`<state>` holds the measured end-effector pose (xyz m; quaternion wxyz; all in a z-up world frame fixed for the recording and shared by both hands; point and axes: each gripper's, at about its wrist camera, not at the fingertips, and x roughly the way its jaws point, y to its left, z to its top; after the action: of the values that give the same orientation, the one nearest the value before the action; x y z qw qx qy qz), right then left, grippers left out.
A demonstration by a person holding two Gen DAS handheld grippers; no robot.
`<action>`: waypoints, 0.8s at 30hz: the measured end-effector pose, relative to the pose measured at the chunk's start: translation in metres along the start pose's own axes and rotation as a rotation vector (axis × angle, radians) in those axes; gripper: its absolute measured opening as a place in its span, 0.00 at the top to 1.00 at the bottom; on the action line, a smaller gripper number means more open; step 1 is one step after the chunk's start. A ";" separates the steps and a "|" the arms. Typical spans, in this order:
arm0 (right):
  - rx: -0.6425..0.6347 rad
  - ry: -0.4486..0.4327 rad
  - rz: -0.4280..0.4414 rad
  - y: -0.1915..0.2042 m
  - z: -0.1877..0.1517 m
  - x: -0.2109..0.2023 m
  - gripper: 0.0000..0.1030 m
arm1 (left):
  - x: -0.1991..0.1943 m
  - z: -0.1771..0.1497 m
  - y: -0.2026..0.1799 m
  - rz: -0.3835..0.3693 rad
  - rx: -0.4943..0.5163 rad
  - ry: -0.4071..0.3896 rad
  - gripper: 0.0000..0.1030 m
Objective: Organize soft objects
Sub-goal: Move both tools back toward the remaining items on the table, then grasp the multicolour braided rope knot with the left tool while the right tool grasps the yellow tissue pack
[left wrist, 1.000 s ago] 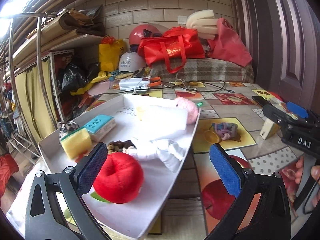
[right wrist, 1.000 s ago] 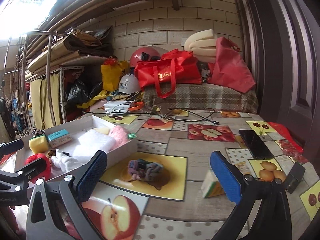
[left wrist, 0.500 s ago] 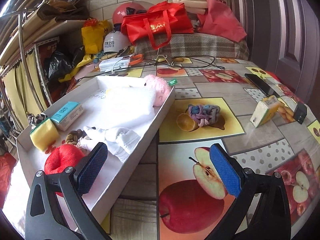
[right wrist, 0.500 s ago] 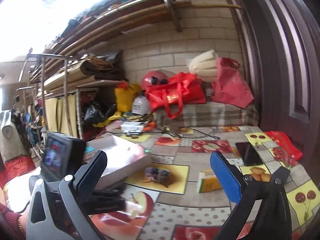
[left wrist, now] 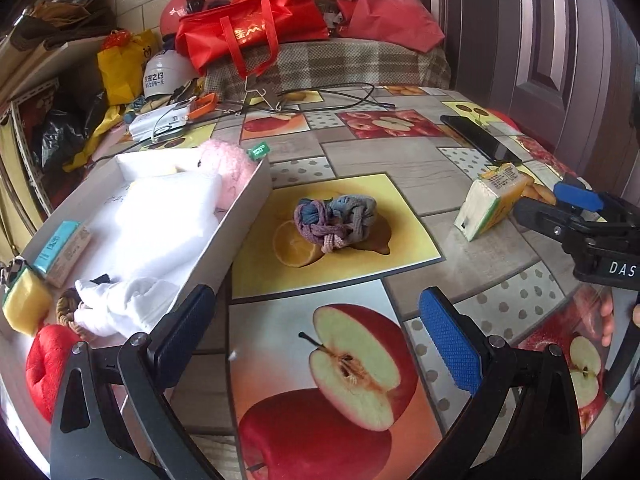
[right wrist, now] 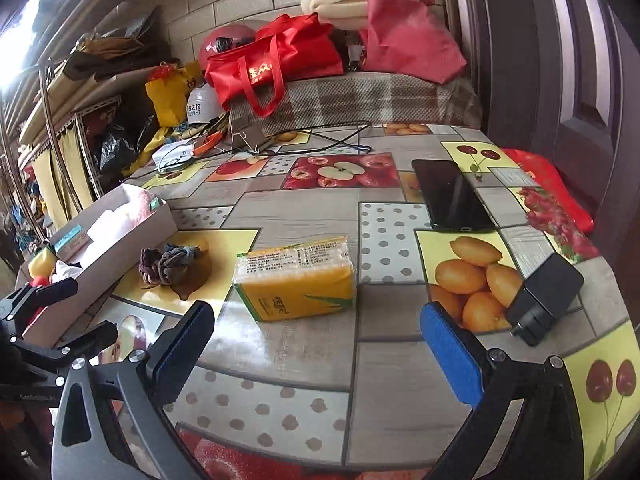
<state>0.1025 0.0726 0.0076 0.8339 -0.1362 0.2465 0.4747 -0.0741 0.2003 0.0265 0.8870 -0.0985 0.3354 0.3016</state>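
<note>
In the left wrist view, the white box (left wrist: pixel 240 216) fills the left of the frame, already holding soft things: a red plush apple (left wrist: pixel 48 364) at lower left, a yellow sponge (left wrist: pixel 22 306), a bundle of white cloth (left wrist: pixel 120 304) and a pink plush toy (left wrist: pixel 228 164) at its far end. It looks like the collecting place for the task. Just right of it, at frame centre, the knotted fabric bundle (left wrist: pixel 334 220) lies alone on the table (left wrist: pixel 400 160), apart from the box and probably next to go in. The left tongs (left wrist: pixel 316 340) hover below it, spread wide and empty, aimed roughly at the bundle. Further right stands the yellow tissue pack (left wrist: pixel 492 200), with the right tongs (left wrist: pixel 560 204) reaching in from the frame's right edge.

In the right wrist view, the tissue pack (right wrist: pixel 296 284) sits at centre, between and beyond the wide, empty right tongs (right wrist: pixel 316 344), likely their target. A black phone (right wrist: pixel 452 196) and black charger (right wrist: pixel 544 296) lie at right, hard items left alone.
</note>
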 end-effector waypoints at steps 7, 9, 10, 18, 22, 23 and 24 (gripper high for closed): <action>-0.045 0.094 -0.014 0.012 0.019 0.044 0.01 | 0.009 0.010 -0.006 -0.012 -0.006 -0.004 0.00; -0.025 0.119 0.008 0.006 0.018 0.047 0.29 | 0.018 0.016 -0.009 -0.015 -0.002 0.012 0.00; 0.003 0.118 0.021 0.001 0.017 0.046 0.29 | 0.022 0.019 -0.011 -0.009 0.006 0.016 0.00; 0.218 0.079 0.061 -0.039 0.014 0.036 0.29 | 0.063 0.055 -0.035 0.039 0.089 0.038 0.00; 0.226 0.079 0.066 -0.038 0.016 0.036 0.29 | 0.088 0.057 -0.036 0.023 0.095 0.146 0.00; 0.233 0.080 0.071 -0.038 0.016 0.036 0.29 | 0.089 0.056 -0.037 0.010 0.096 0.154 0.00; 0.239 0.084 0.075 -0.041 0.017 0.038 0.29 | 0.088 0.056 -0.037 -0.007 0.091 0.155 0.01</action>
<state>0.1582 0.0870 0.0008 0.8149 -0.0461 0.3408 0.4666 0.0301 0.2332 0.0096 0.8630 -0.0822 0.4162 0.2743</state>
